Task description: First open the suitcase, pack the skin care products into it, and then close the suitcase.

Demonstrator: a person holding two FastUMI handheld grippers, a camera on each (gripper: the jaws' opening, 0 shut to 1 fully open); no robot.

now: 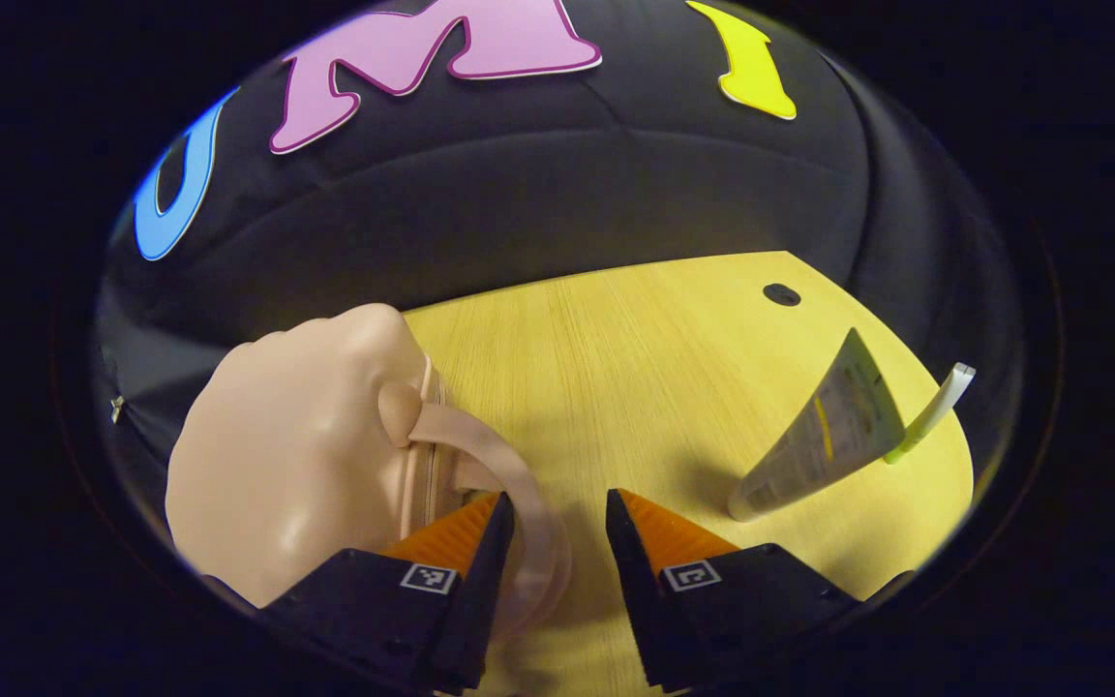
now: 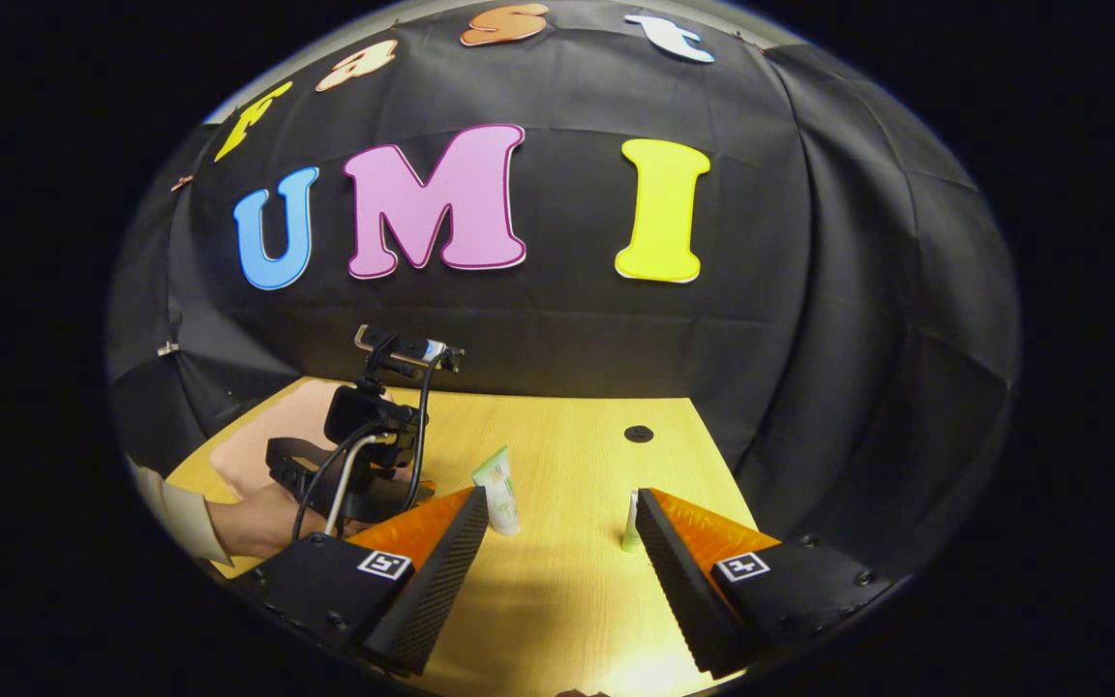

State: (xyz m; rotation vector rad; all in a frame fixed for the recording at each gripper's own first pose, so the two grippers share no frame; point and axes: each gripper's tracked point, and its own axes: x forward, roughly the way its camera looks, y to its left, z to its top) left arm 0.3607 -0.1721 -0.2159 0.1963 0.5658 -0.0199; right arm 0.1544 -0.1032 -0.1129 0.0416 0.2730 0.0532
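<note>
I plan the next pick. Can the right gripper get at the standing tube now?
Probably yes. The right gripper is open, and the standing tube stands just beyond its fingers on bare table, nothing between them.

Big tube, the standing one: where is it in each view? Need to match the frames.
Left gripper view: the tube stands cap-down at right on the table, a thin tube just right of it.
Right gripper view: the tube stands at centre-left, just past the right tool's own left finger.
Shared landmark: the dark round hole in the tabletop, beyond the tube.
</note>
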